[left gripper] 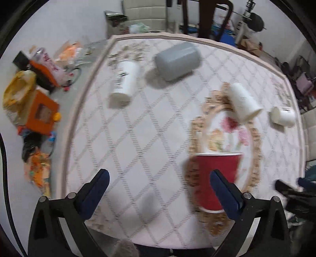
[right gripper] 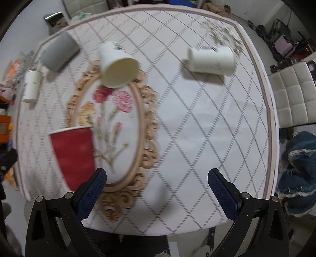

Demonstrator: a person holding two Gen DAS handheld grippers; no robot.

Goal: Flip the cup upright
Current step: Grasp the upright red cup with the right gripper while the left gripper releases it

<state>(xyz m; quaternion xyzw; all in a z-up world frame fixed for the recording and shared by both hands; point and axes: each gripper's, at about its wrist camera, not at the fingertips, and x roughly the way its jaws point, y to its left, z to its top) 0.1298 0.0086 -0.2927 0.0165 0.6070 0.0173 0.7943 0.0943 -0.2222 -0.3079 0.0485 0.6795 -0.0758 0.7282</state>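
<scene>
A red cup (left gripper: 216, 180) stands on the patterned tablecloth (left gripper: 138, 138) with its wide end away from me; it also shows in the right wrist view (right gripper: 74, 154). My left gripper (left gripper: 160, 178) is open, its right finger in front of the red cup. My right gripper (right gripper: 157, 178) is open and empty, the red cup just left of it. Three white cups lie on their sides: one (left gripper: 125, 80) far left, one (left gripper: 244, 102) at the floral medallion, one (left gripper: 283, 116) far right. A grey cup (left gripper: 176, 61) lies on its side at the back.
The floor left of the table holds orange boxes and clutter (left gripper: 39, 110). A white padded chair (right gripper: 290, 94) stands at the table's right side, with blue denim cloth (right gripper: 298, 174) beside it. A dark chair (left gripper: 213, 17) stands behind the table.
</scene>
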